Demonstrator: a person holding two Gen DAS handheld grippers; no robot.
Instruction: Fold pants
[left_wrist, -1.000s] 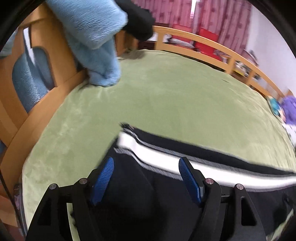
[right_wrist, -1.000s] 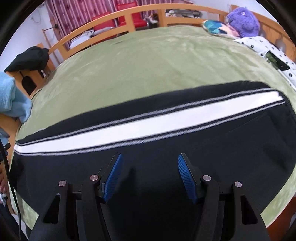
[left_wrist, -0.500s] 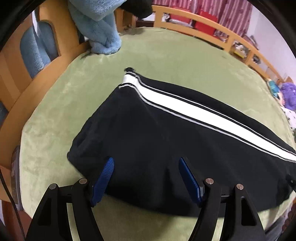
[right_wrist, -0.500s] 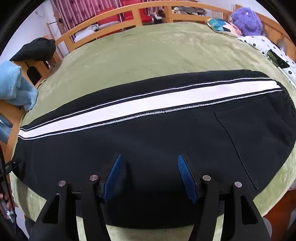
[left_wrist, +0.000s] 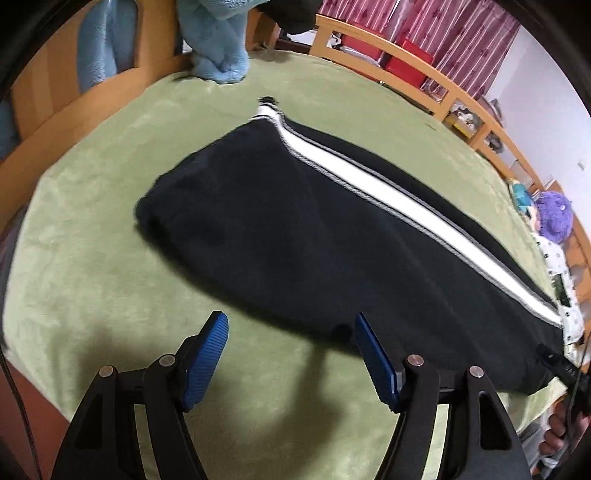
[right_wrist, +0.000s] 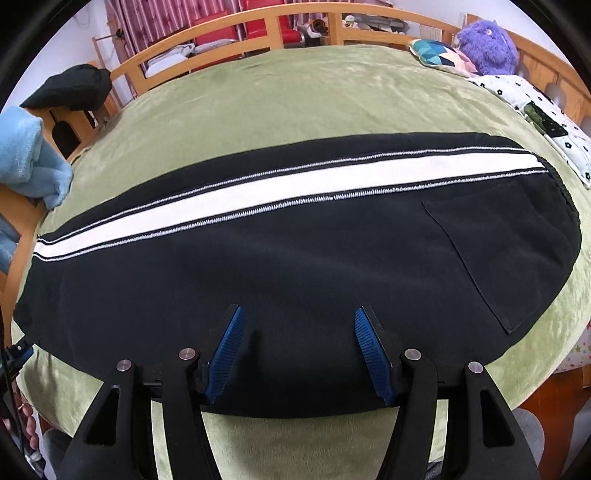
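Black pants (left_wrist: 295, 240) with a white side stripe (left_wrist: 388, 192) lie flat and stretched lengthwise on the green bed cover (left_wrist: 92, 277). Their leg hem is at the left and the waist with a back pocket (right_wrist: 498, 251) at the right. My left gripper (left_wrist: 289, 319) hovers over the cover just before the pants' near edge; its jaws are closing with nothing between them. My right gripper (right_wrist: 298, 311) stands open above the middle of the pants (right_wrist: 295, 266), near their front edge, gripping nothing.
A blue blanket (left_wrist: 218, 44) and a black garment (right_wrist: 70, 86) hang on the wooden bed rail (left_wrist: 406, 62) at the left end. A purple plush (right_wrist: 487, 40), a patterned cushion (right_wrist: 436, 51) and a flowered quilt (right_wrist: 546, 122) lie at the right. A person's hand (left_wrist: 557, 432) shows at the bed's edge.
Both views have pulled back toward the bed's near edge, so the whole pants show. The left fingers were over the hem end and now stand over bare green cover.
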